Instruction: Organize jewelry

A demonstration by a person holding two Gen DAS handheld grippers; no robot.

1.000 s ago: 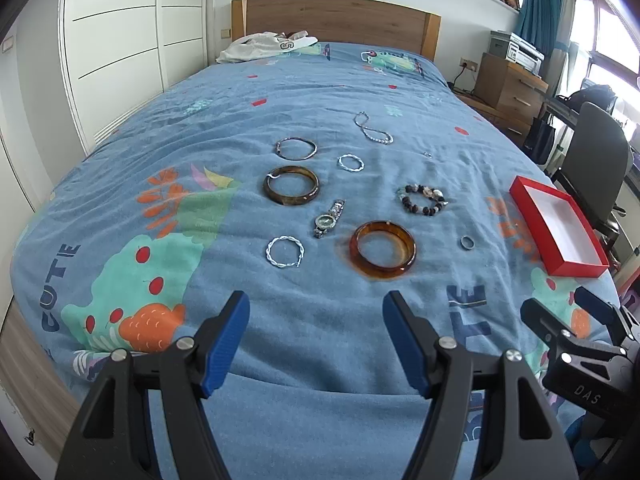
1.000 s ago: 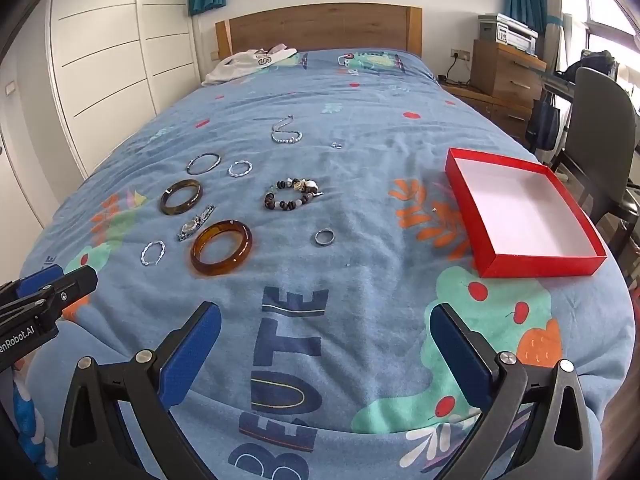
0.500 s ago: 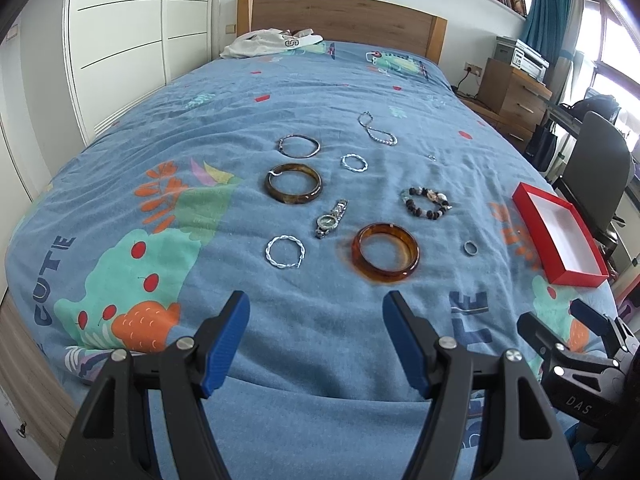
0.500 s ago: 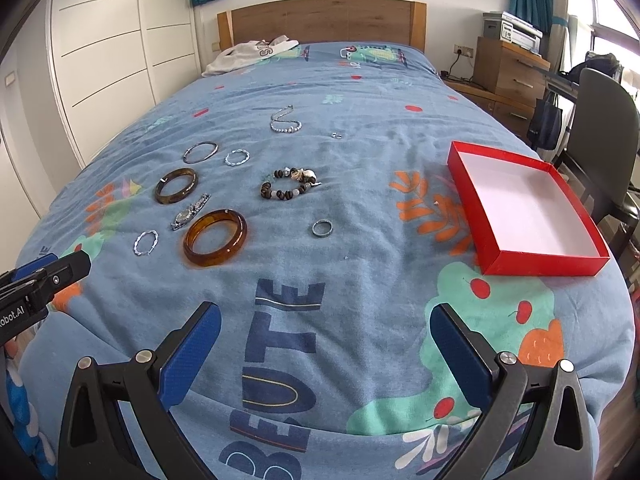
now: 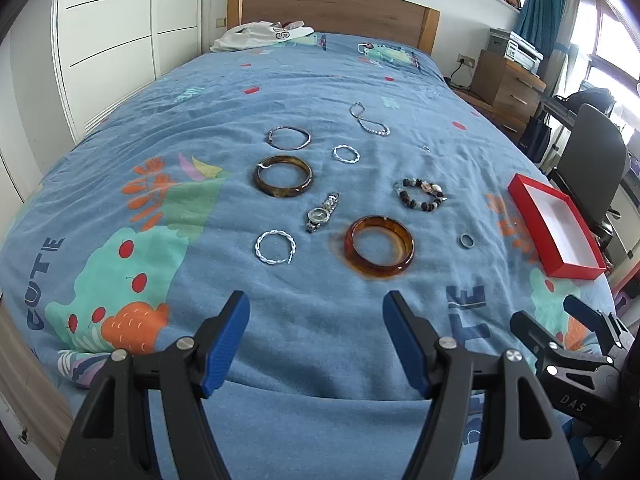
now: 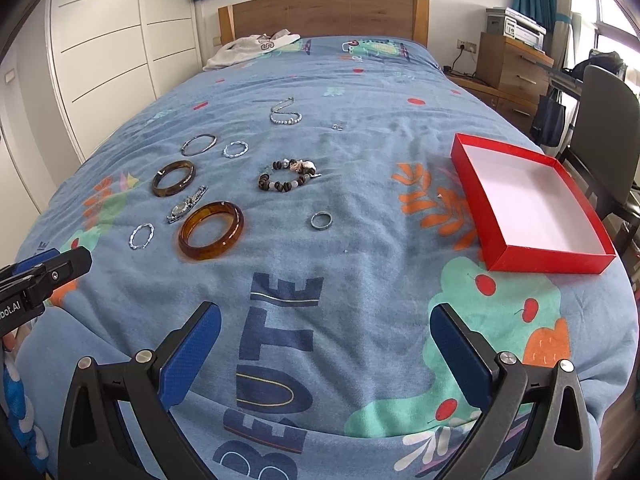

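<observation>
Jewelry lies spread on a blue bedspread. There is an amber bangle, a dark brown bangle, a wristwatch, a twisted silver ring, a beaded bracelet, a small ring and a chain. An empty red box sits at the right. My left gripper is open and empty, short of the amber bangle. My right gripper is open and empty over the near bedspread.
A white garment lies by the wooden headboard. White wardrobe doors stand at the left. A wooden dresser and a dark chair stand to the right of the bed.
Both grippers have moved forward over the bed, so the jewelry and the red box sit a little nearer in view. Both stay open.
</observation>
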